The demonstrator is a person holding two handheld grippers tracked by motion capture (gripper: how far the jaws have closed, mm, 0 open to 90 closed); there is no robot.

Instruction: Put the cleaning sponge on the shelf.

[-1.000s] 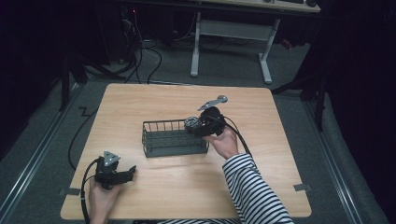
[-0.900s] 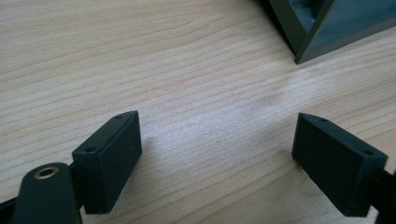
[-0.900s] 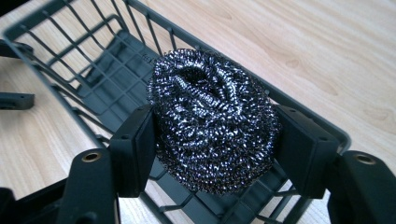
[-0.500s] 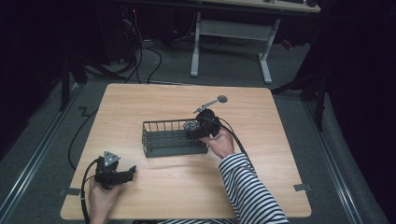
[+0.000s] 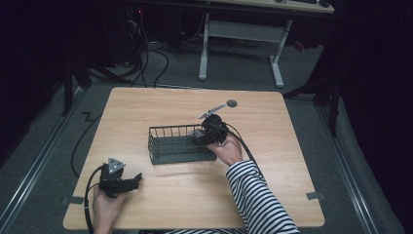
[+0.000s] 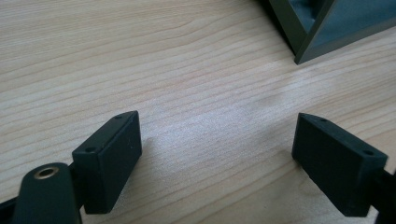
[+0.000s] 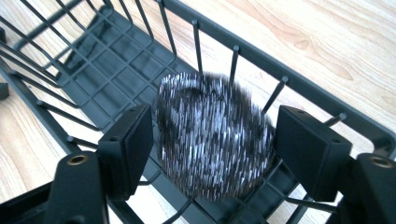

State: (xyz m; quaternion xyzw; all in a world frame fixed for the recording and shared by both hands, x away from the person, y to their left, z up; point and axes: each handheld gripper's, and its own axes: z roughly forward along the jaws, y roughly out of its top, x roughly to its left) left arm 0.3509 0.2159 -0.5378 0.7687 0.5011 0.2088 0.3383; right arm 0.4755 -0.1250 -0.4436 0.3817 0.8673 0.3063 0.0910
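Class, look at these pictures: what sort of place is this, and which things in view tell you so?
Probably a lab or recording workspace, not a home: a bare wooden table on grey floor, loose cables behind it, a white-legged desk, dark surroundings.

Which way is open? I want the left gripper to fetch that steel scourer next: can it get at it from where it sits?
Probably not yet. The left gripper rests open at the table's near edge, well apart from the scourer, which sits between the right gripper's just-opened jaws in the wire basket. The basket's near wall and that gripper are in the way.

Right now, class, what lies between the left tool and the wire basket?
In the high view, bare wooden table separates the left tool from the wire basket; nothing lies on that stretch.
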